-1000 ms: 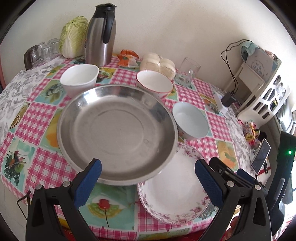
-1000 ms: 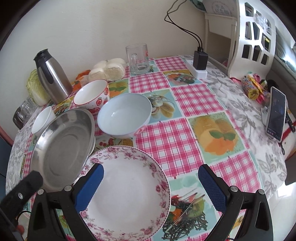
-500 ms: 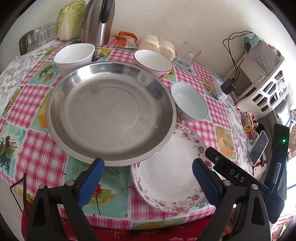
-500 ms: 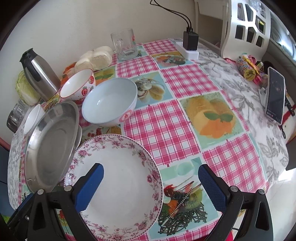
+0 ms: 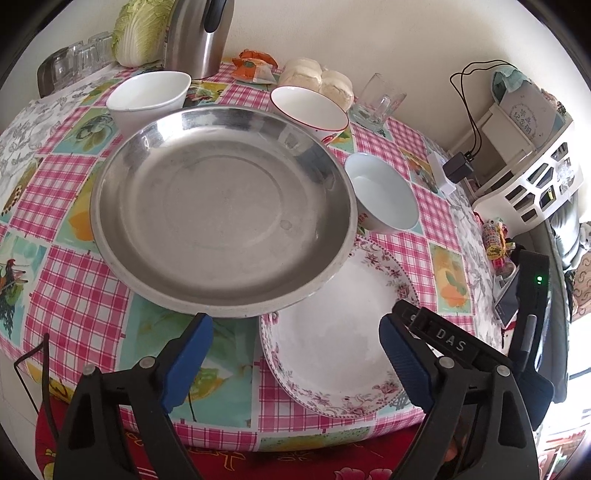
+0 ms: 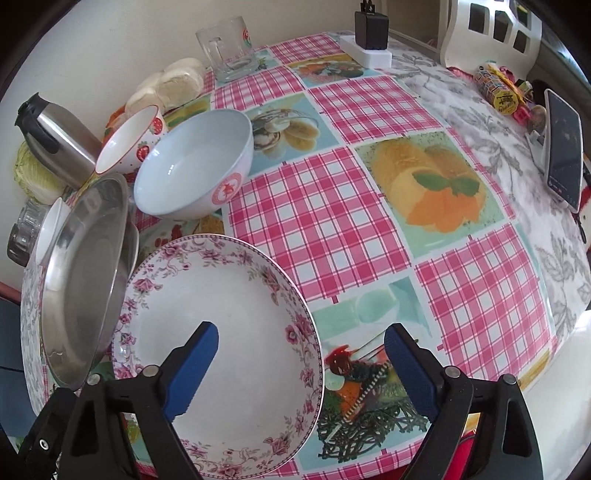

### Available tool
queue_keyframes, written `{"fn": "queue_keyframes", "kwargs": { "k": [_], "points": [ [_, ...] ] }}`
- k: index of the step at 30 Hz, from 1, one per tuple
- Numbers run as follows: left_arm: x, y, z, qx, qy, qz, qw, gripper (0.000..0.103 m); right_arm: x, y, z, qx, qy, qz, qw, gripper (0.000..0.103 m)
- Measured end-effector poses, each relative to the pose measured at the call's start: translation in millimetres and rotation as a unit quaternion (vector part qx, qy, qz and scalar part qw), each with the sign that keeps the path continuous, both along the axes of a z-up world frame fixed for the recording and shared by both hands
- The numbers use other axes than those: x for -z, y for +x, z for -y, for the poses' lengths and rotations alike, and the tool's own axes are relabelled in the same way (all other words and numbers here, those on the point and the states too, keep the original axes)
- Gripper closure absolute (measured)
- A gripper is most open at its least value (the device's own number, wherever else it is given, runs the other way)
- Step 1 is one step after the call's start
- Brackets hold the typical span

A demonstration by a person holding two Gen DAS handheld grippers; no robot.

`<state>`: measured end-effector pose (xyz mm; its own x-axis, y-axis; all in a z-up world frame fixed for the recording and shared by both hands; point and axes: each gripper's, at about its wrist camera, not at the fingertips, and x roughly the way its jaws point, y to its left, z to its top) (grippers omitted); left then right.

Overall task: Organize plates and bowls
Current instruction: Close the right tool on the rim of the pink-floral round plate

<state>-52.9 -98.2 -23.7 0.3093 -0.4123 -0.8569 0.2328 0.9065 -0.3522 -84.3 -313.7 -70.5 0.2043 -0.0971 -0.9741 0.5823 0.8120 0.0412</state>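
A large steel plate (image 5: 221, 214) lies on the checked tablecloth; its right rim overlaps a floral-rimmed white plate (image 5: 340, 339). Both also show in the right wrist view, the steel plate (image 6: 85, 284) at the left and the floral plate (image 6: 221, 332) in front. Behind stand a pale blue bowl (image 5: 384, 195), also seen in the right wrist view (image 6: 195, 166), a red-rimmed strawberry bowl (image 5: 308, 110) and a white squarish bowl (image 5: 147, 96). My left gripper (image 5: 295, 354) is open over the near rims of both plates. My right gripper (image 6: 301, 365) is open over the floral plate's right edge.
A steel thermos (image 5: 195, 33), a cabbage (image 5: 136, 33), buns (image 5: 317, 79) and a glass mug (image 5: 380, 99) line the wall. Small glasses (image 5: 70, 66) stand far left. A phone (image 6: 563, 147), snacks (image 6: 498, 88) and a white rack (image 5: 532, 147) are at the right. The table edge is close below the grippers.
Both grippers have drawn closer to the plates, which fill more of each view. Both stay open; the plates and bowls have not moved.
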Motion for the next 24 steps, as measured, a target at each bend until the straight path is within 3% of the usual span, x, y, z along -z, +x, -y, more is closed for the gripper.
{"fn": "queue_keyframes", "kwargs": {
  "k": [5, 8, 24],
  "points": [
    [0.3, -1.7, 1.1, 0.003, -0.003, -0.006, 1.0000, 0.012, 3.2, 0.6, 0.0, 0.001, 0.001, -0.008, 1.000, 0.013],
    [4.7, -0.4, 1.7, 0.005, -0.006, -0.021, 0.9997, 0.024, 5.3, 1.8, 1.7, 0.000, 0.003, -0.014, 1.000, 0.019],
    [41.9, 10.8, 6.0, -0.020, -0.012, -0.099, 0.9948, 0.025, 21.9, 3.8, 9.8, 0.017, 0.047, -0.024, 0.998, 0.038]
  ]
}}
